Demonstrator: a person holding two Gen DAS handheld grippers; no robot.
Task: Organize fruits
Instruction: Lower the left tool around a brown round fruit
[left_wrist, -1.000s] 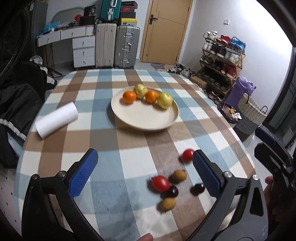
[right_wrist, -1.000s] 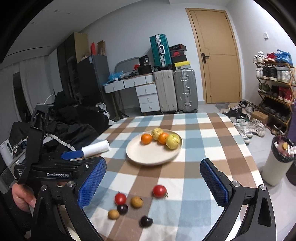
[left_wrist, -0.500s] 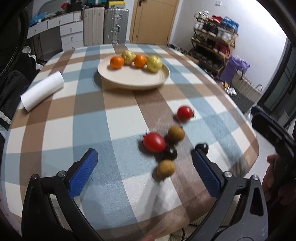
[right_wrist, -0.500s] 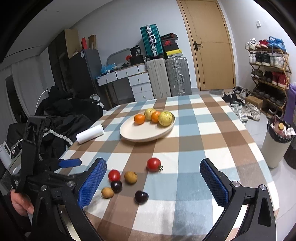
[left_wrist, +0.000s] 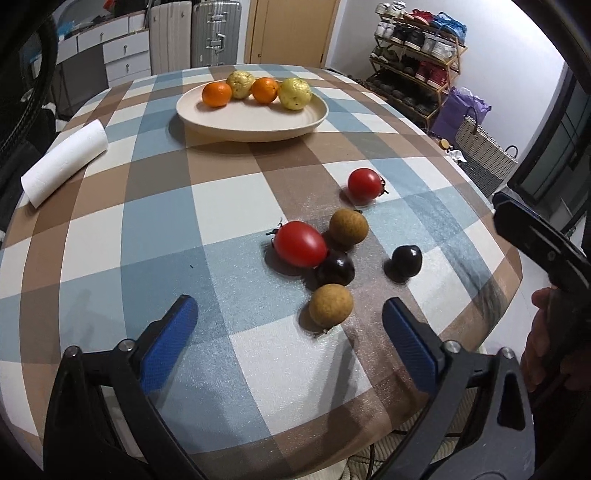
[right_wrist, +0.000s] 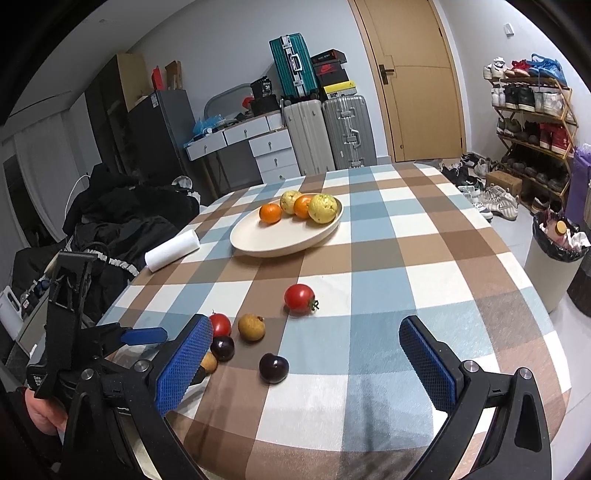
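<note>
A cream plate at the table's far side holds two oranges and two yellow-green fruits. Loose on the checked cloth lie two red tomatoes, two brown round fruits and two dark cherries. My left gripper hovers low over them, its jaws closing. The nearest brown fruit lies between the tips, untouched by either pad. My right gripper stands open over the table's near edge, with a dark cherry lying free between its fingers.
A white paper roll lies at the table's left side. Black clothes are piled beyond the left edge. A bin and a shoe rack stand to the right, off the table.
Both grippers have sunk toward the table and tipped downward, so the loose fruits now sit close before the fingers. The left fingers stand slightly narrower.
</note>
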